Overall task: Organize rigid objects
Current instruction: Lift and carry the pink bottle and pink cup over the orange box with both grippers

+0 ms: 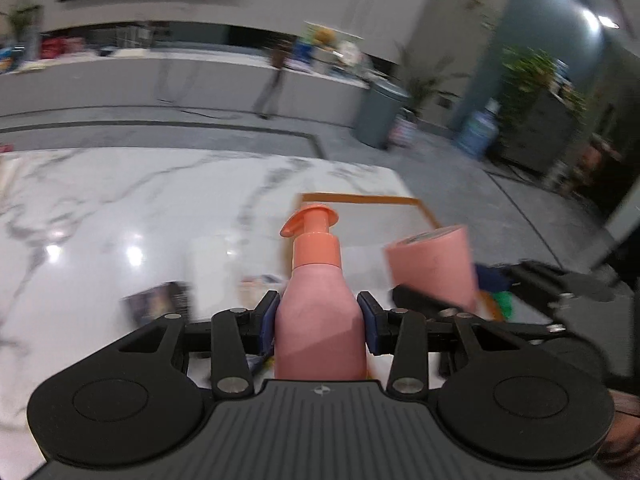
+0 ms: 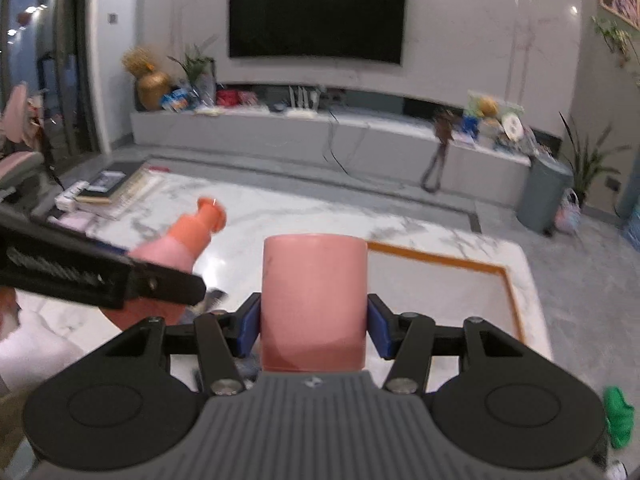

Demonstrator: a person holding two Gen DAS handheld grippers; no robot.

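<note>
Gripping a pink pump bottle (image 1: 320,320), the left gripper (image 1: 320,320) has its 2 blue pads (image 1: 269,320) pressed against the bottle's sides; the bottle stands upright between them, its orange pump head (image 1: 310,218) pointing away from the camera. Below it lies the white marble table (image 1: 120,208). Ahead of this gripper and slightly to its right, an orange-framed mat (image 1: 360,199) lies flat on the table near the far corner. Just to the right, a pink cup (image 1: 432,268) is tilted in the air, held by the right gripper, whose black body shows behind it. A blurred dark booklet (image 1: 160,300) lies on the table to the left of the pads, and something green (image 1: 504,304) sits low at right.

From the right wrist view, the right gripper (image 2: 314,326) is clamped on the pink cup (image 2: 314,304), upright between 2 blue pads (image 2: 380,330). The orange-framed mat (image 2: 436,258) lies ahead and to the right, partly hidden by the cup. To the left, the left gripper's black body (image 2: 100,276) crosses the view and the pump bottle (image 2: 180,244) leans out above it. Further left, books (image 2: 104,188) are stacked at the table's far edge. Beyond the table stand a grey TV bench (image 2: 320,132), a wall television (image 2: 316,12) and a grey bin (image 2: 542,192).
</note>
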